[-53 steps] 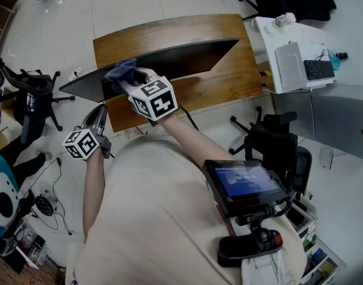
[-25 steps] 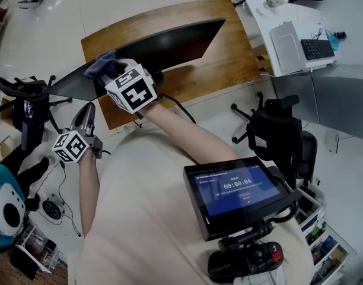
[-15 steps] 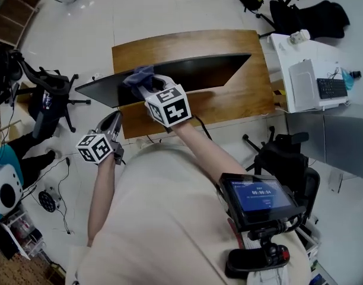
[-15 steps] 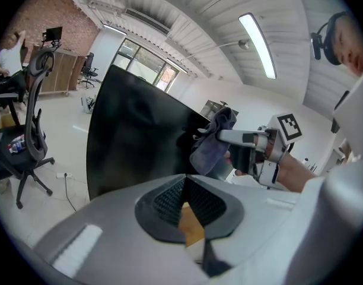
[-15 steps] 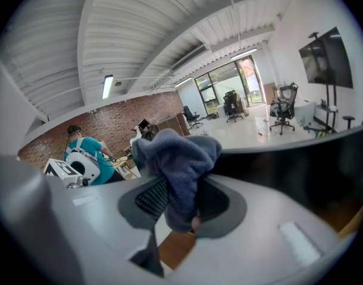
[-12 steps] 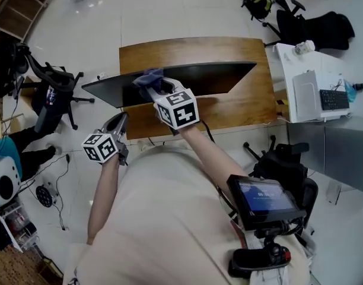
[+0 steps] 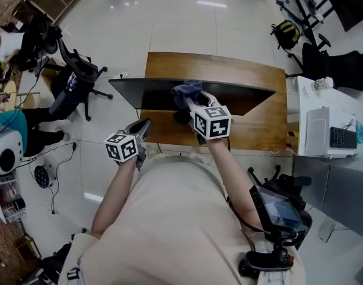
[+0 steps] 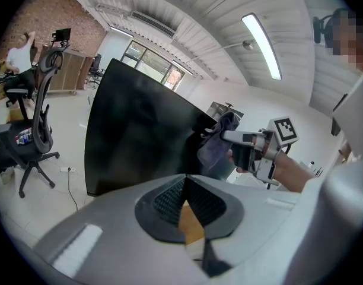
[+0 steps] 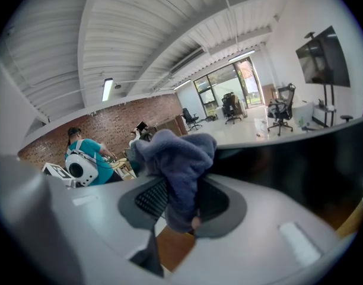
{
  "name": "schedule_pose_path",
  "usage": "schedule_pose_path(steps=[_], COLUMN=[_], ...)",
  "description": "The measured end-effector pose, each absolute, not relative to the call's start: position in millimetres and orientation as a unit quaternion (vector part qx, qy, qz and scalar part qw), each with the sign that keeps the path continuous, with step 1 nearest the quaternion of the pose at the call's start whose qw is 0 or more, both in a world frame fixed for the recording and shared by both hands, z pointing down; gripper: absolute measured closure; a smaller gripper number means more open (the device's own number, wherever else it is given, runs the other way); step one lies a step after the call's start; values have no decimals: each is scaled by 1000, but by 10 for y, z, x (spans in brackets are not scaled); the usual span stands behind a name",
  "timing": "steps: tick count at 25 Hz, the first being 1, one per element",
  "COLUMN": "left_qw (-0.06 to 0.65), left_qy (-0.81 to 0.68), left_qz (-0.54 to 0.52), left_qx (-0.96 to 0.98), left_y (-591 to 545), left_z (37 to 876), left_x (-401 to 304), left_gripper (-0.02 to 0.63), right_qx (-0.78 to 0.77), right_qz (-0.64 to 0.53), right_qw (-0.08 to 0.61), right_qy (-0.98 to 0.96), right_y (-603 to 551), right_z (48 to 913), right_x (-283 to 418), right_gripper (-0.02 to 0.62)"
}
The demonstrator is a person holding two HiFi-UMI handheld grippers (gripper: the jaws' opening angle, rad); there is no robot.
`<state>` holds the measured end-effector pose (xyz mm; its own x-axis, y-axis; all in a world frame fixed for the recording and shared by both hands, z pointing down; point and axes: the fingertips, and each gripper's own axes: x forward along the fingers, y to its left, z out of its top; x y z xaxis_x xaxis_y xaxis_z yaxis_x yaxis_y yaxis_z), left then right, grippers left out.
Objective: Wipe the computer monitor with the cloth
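Wooden desk bears the monitor; my right claw clamps the cloth at its top edge for wiping, left claw closed and empty

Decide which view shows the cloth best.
The right gripper view: the cloth fills the centre, clamped between the jaws. The left gripper view shows it small, from the side, at the monitor. The head view shows only a small bunch at the monitor's top edge.
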<state>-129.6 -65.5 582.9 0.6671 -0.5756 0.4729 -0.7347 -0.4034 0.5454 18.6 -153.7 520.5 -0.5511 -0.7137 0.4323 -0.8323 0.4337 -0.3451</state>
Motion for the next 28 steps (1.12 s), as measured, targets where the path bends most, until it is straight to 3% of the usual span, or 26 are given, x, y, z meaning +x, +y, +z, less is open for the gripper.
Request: schedule_pose_path(steps=[28], left_qw=[377], left_qy=[-419], left_qz=[98], left_qx=[820], left_y=[-491], left_z=[5896], left_x=[-662], left_gripper=[606], right_qx=[473], right_qz=[266], right_qw=[85], right_qy=[-836], right_y=[-1493], right_z=[5275], right_x=[1181], right_gripper=[479])
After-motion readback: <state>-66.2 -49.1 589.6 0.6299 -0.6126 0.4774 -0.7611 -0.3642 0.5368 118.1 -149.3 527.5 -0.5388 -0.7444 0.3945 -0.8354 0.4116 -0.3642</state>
